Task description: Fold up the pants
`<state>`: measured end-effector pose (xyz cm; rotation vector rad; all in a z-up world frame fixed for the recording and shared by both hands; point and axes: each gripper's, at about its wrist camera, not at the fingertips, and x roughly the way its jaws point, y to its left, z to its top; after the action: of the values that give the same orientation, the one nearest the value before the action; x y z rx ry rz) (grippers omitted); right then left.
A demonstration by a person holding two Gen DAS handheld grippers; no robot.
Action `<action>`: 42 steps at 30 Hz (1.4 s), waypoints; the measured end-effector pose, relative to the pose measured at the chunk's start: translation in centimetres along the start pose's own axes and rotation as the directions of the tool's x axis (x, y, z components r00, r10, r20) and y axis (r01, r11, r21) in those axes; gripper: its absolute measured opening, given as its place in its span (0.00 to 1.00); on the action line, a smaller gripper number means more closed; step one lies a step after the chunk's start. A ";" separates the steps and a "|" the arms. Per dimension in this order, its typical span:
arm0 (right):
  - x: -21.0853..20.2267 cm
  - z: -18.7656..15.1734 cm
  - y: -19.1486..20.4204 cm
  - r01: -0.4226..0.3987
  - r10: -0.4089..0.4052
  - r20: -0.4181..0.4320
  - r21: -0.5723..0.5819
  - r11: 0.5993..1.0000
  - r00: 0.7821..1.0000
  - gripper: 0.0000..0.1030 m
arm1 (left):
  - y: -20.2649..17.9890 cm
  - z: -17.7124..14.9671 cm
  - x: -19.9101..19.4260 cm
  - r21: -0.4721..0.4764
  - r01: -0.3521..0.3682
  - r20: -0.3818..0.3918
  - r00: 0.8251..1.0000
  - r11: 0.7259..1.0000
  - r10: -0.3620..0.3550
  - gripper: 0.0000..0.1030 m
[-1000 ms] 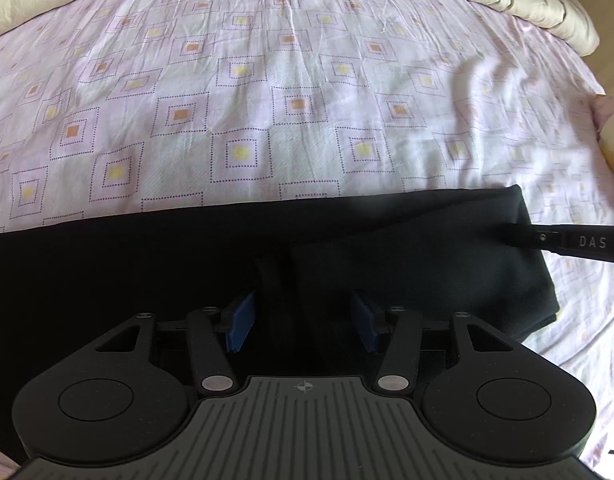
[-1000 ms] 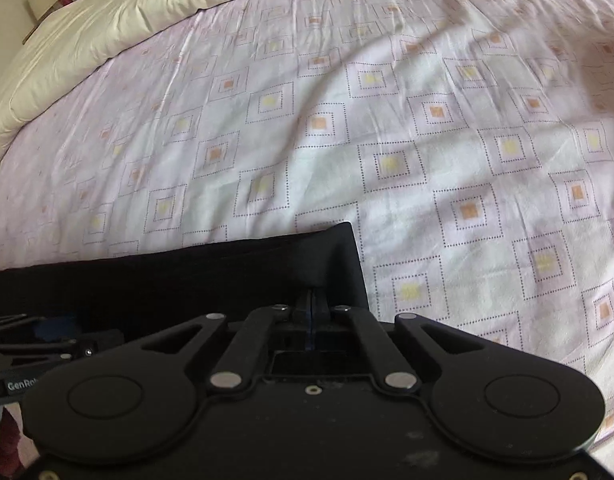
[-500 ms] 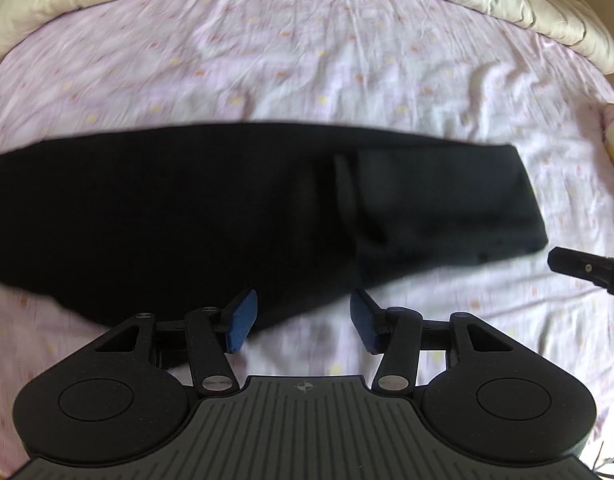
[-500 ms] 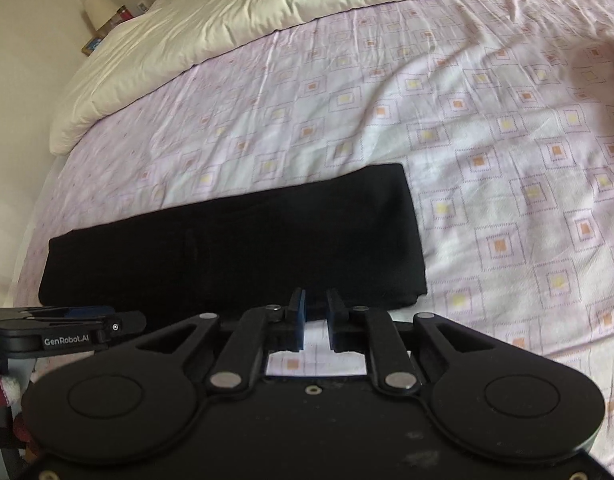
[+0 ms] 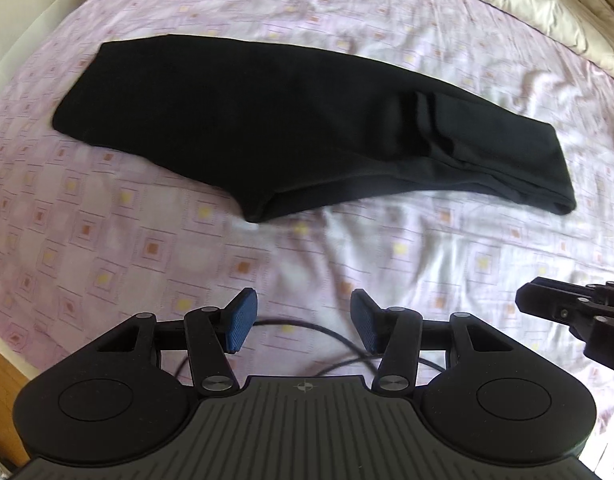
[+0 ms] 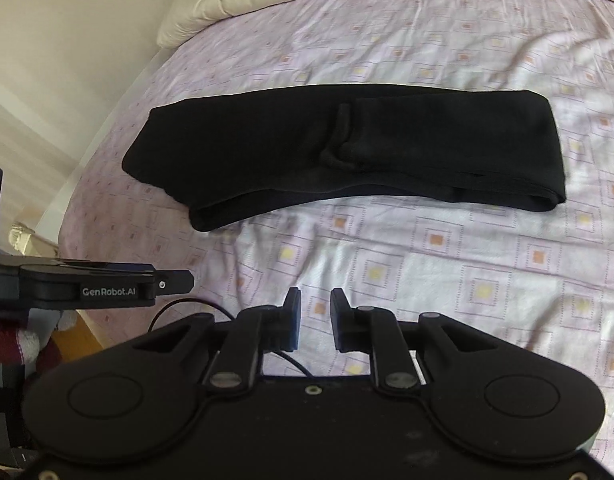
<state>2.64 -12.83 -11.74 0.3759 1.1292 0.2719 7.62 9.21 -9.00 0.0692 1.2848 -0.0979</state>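
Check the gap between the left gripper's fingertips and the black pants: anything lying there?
Only bare patterned bedsheet lies between the left gripper and the black pants, as the left wrist view shows. A thin black cable lies nearer, at the fingertips.

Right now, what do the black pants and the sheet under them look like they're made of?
The black pants look like a soft matte knit, perhaps jersey or fleece: no sheen, and rounded, limp folded edges. The bed sheet looks like thin woven cotton or a blend: a printed pattern of squares, fine creases and a slight shine in the light. Neither fibre can be confirmed by sight.
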 end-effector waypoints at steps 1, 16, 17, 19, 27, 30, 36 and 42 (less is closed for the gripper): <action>0.2 0.2 0.8 -0.009 0.009 0.008 -0.006 1.000 1.000 0.19 | 0.7 0.0 -0.1 -0.008 -0.003 0.004 1.000 1.000 0.003 0.49; 8.8 4.4 13.5 0.128 -0.118 0.169 -0.051 0.990 0.979 0.36 | 13.1 4.1 2.0 0.065 0.077 0.049 0.996 0.995 -0.080 0.49; 9.7 4.9 14.2 0.152 -0.140 0.174 -0.056 0.987 0.975 0.36 | 13.8 4.4 2.2 0.075 0.076 0.052 0.995 0.994 -0.080 0.49; 11.2 5.8 15.0 0.184 -0.173 0.166 -0.056 0.981 0.971 0.36 | 15.2 4.9 2.5 0.083 0.079 0.055 0.995 0.993 -0.084 0.50; 16.3 5.7 15.4 0.293 -0.291 0.039 -0.046 0.955 0.956 0.04 | 19.0 5.9 3.8 0.086 0.101 0.058 0.993 0.991 -0.106 0.55; 18.2 4.4 14.5 0.325 -0.324 -0.035 0.000 0.946 0.945 0.04 | 19.9 6.3 4.2 0.093 0.133 0.063 0.988 0.987 -0.139 0.66; 18.2 4.2 14.0 0.332 -0.331 -0.037 0.039 0.942 0.943 0.03 | 21.0 7.7 4.9 0.060 0.167 0.085 0.982 0.984 -0.171 0.72; 19.0 5.1 14.6 0.344 -0.343 -0.059 0.019 0.939 0.938 0.02 | 22.9 9.7 6.5 -0.062 0.200 0.109 0.975 0.978 -0.192 0.79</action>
<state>14.63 7.13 -19.28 0.1915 1.2319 -0.0432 21.23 30.69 -12.54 -0.1243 1.1884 -0.2215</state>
